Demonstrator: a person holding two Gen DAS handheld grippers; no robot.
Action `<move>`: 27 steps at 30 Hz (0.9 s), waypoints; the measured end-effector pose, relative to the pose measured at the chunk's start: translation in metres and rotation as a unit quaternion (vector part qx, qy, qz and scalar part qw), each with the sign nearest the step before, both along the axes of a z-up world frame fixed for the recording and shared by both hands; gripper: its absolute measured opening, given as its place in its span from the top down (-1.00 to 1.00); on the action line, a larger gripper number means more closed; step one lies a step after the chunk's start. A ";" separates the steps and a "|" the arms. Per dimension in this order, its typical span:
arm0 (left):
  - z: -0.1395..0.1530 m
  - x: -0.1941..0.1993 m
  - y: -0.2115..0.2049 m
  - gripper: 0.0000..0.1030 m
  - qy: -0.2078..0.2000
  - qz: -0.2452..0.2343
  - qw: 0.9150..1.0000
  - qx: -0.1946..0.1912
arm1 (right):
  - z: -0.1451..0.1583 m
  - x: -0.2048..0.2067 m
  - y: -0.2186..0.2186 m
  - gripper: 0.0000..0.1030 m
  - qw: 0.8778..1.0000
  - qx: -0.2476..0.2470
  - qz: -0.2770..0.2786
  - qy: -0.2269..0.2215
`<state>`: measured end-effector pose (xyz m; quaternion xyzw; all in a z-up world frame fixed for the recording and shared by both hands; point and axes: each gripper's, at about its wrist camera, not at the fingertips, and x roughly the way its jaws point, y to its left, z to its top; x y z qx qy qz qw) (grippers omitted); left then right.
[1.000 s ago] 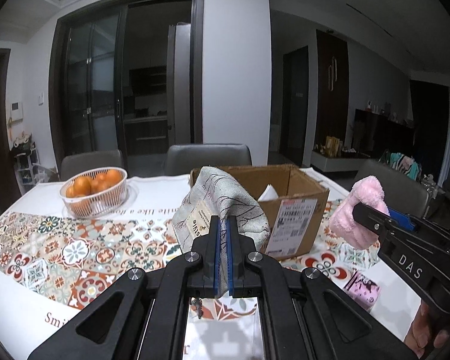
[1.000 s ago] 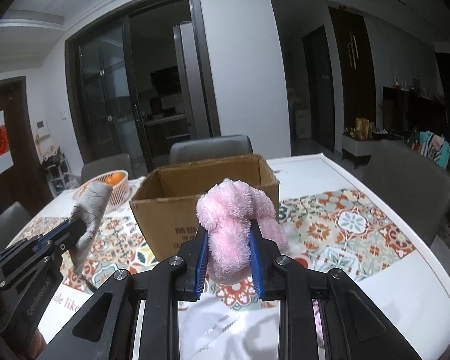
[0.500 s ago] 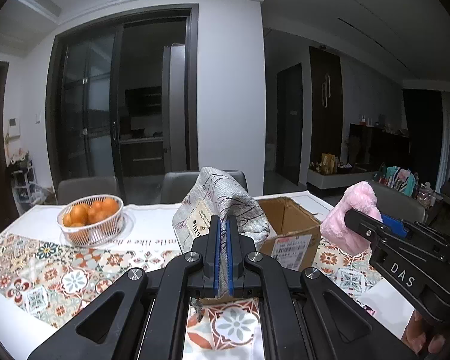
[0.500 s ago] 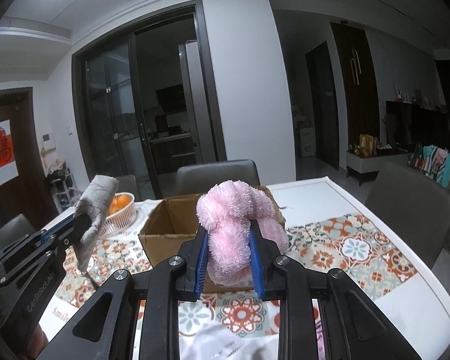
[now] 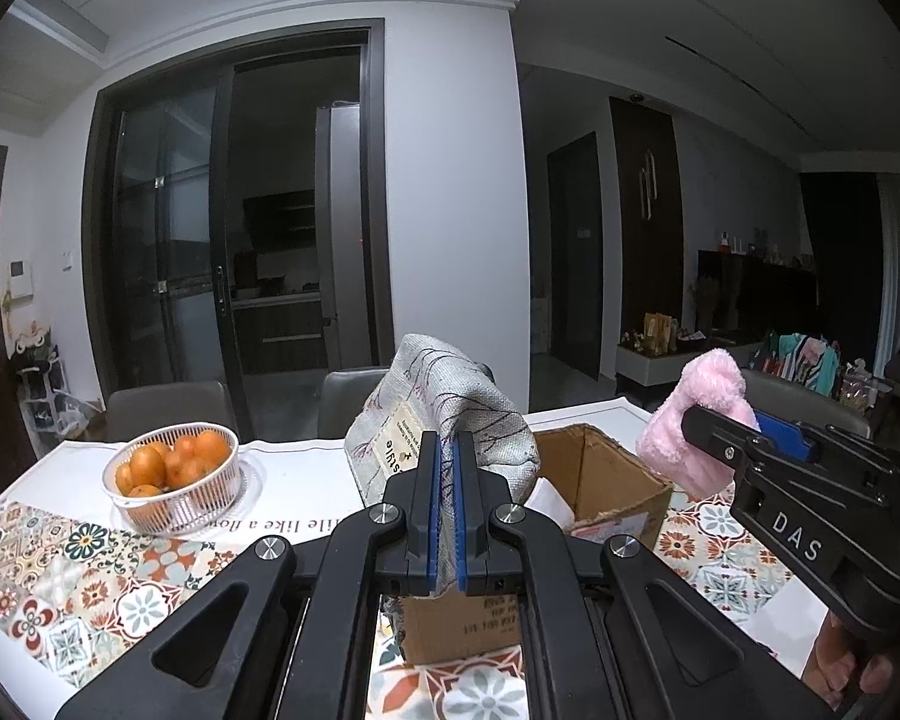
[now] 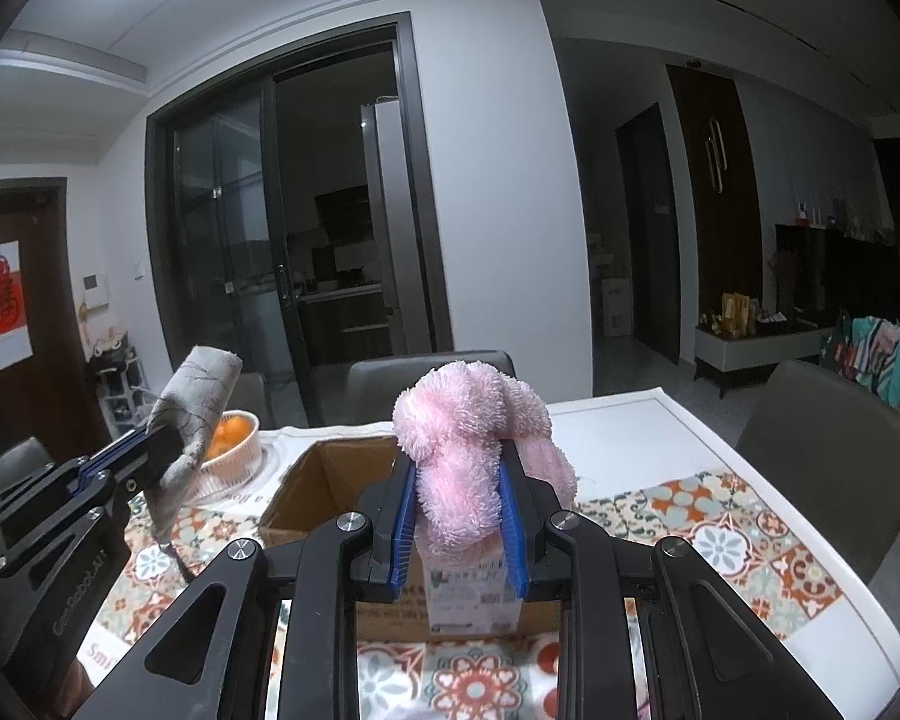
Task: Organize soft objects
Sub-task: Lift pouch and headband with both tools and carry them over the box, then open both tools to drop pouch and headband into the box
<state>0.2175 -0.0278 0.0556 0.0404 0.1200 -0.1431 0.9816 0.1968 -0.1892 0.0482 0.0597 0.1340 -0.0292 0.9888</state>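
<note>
My left gripper (image 5: 444, 462) is shut on a grey patterned cloth (image 5: 444, 414) with a small label, held above the near left corner of an open cardboard box (image 5: 606, 480). My right gripper (image 6: 459, 480) is shut on a fluffy pink cloth (image 6: 468, 426), held above the box (image 6: 324, 480). The pink cloth also shows in the left wrist view (image 5: 699, 414), in the right gripper (image 5: 732, 438) to the right of the box. The grey cloth shows in the right wrist view (image 6: 195, 408), in the left gripper (image 6: 150, 450). Something white lies inside the box.
A white basket of oranges (image 5: 177, 474) stands on the table at the far left. The table has a white cloth with a patterned tile runner (image 5: 90, 570). Grey chairs (image 6: 834, 468) stand around the table.
Both grippers have risen with their cloths and moved closer over the box. The box now sits lower in both views.
</note>
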 end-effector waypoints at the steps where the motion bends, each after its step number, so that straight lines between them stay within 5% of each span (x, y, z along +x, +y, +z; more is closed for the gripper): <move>1: -0.001 0.004 -0.001 0.89 0.000 0.000 1.000 0.002 | 0.000 0.004 -0.001 0.50 1.000 -0.001 0.000 0.001; 16: -0.025 0.066 -0.024 0.89 0.024 -0.013 0.999 0.027 | -0.015 0.075 -0.014 0.49 0.999 -0.006 0.017 0.029; 27: -0.063 0.107 -0.048 0.85 0.086 -0.026 0.994 0.067 | -0.050 0.131 -0.027 0.44 0.993 -0.005 0.046 0.107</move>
